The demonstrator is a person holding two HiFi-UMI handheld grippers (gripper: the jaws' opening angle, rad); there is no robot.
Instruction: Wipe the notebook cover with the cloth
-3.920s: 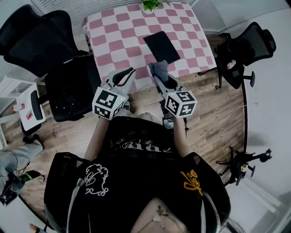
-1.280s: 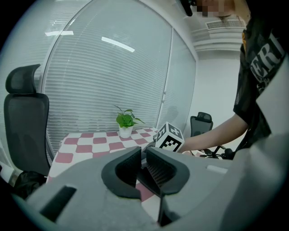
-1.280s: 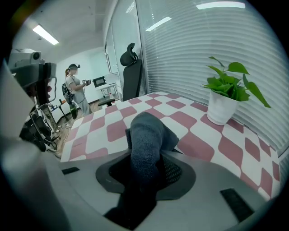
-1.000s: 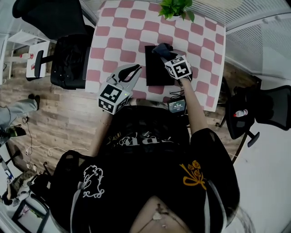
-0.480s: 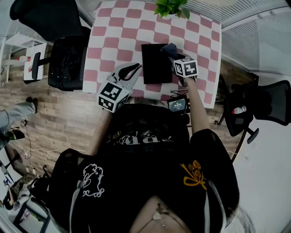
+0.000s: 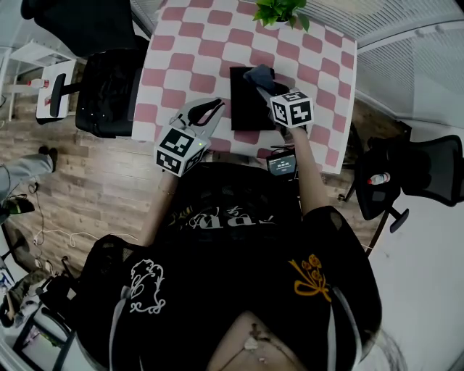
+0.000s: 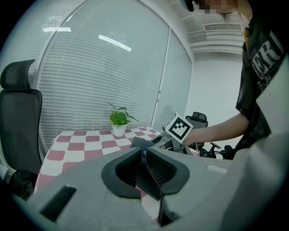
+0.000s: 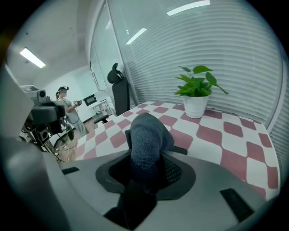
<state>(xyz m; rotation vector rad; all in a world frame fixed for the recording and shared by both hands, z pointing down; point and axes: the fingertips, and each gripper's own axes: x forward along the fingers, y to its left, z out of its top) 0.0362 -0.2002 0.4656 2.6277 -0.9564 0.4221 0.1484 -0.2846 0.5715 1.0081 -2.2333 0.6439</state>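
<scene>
Black notebook [image 6: 246, 109] flat on the pink-and-white checked tabletop [image 6: 188, 43], upper middle of the head view, right of the tabletop's centre. Long axis nearly straight up and down the frame. One short edge toward the person, the other toward the potted plant [image 6: 281, 10] at the top edge. Cover plain and dark.

Blue-grey cloth [image 6: 258, 74] bunched over the notebook's upper right corner, clamped in the tongs of the right gripper [image 6: 262, 84]. In the right gripper view, tongs closed on the cloth, a knitted wad bulging up and forward past the tips, a dark strip of notebook just beyond it. Contact between cloth and cover not clear from either view.

Left gripper [image 6: 210, 109] at the tabletop's near edge, left of the notebook and apart from it, pointing toward the upper right. In the left gripper view, tongs drawn together, ribbed pads [image 7: 160, 170] nearly meeting, nothing between them.

Black-and-white square markers on both cubes. White lettering on the person's black shirt, too warped to read. Small lit screen [image 6: 281, 165] at the person's waist, its text too small to read. Black office chair [image 6: 109, 90] left of the tabletop.
</scene>
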